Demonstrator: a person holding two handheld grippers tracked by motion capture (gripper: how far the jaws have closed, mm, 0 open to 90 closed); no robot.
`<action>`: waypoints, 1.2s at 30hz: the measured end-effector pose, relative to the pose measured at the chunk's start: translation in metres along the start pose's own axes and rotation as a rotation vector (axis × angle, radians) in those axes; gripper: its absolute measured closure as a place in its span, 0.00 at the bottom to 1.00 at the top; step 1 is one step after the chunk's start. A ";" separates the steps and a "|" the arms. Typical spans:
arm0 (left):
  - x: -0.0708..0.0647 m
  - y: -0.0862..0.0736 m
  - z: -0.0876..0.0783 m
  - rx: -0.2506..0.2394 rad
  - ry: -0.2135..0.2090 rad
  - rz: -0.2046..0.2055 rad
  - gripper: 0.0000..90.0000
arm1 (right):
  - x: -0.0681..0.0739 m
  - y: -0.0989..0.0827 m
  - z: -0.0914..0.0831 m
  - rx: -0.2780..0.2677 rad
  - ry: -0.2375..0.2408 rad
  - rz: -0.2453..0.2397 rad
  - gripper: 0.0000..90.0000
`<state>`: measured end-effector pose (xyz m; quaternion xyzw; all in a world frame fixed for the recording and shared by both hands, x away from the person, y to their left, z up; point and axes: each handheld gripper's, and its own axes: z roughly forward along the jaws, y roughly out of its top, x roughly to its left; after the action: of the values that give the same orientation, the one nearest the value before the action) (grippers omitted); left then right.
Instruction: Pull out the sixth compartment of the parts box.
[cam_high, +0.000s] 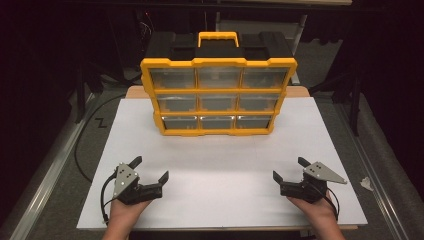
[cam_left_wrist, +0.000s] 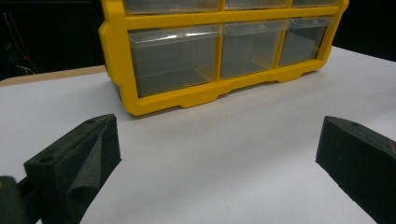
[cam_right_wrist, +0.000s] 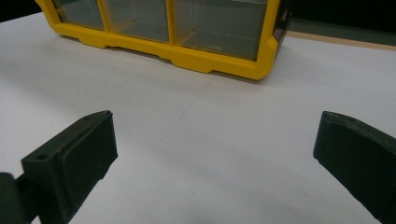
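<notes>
Both tongs, left (cam_high: 151, 169) and right (cam_high: 288, 169), are sitting spread and empty at the frame's bottom, risking tipping the upright yellow plastic drawer organizer (cam_high: 218, 96) if pulling hard.

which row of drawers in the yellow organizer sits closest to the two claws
The bottom row of drawers, resting just above the white table; the middle and top rows stack above it, farther back.

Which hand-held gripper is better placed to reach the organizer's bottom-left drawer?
Left, probably. The left hand-held gripper sits open nearer the yellow plastic drawer organizer's bottom-left clear drawer; the right hand-held gripper would cross over.
</notes>
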<state>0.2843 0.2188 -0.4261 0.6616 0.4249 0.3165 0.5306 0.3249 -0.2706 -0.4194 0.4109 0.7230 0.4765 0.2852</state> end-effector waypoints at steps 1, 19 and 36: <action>0.001 0.000 0.000 0.001 -0.001 -0.005 0.01 | 0.000 0.000 0.000 -0.002 -0.002 0.002 0.01; 0.003 -0.002 0.000 -0.003 -0.007 -0.018 0.01 | 0.000 -0.001 -0.001 -0.012 -0.017 -0.018 0.01; 0.004 -0.002 0.004 0.003 0.013 0.000 0.00 | 0.004 0.002 0.014 -0.021 -0.042 -0.032 0.01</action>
<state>0.2894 0.2212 -0.4295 0.6604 0.4287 0.3201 0.5269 0.3347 -0.2603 -0.4226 0.4061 0.7184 0.4707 0.3121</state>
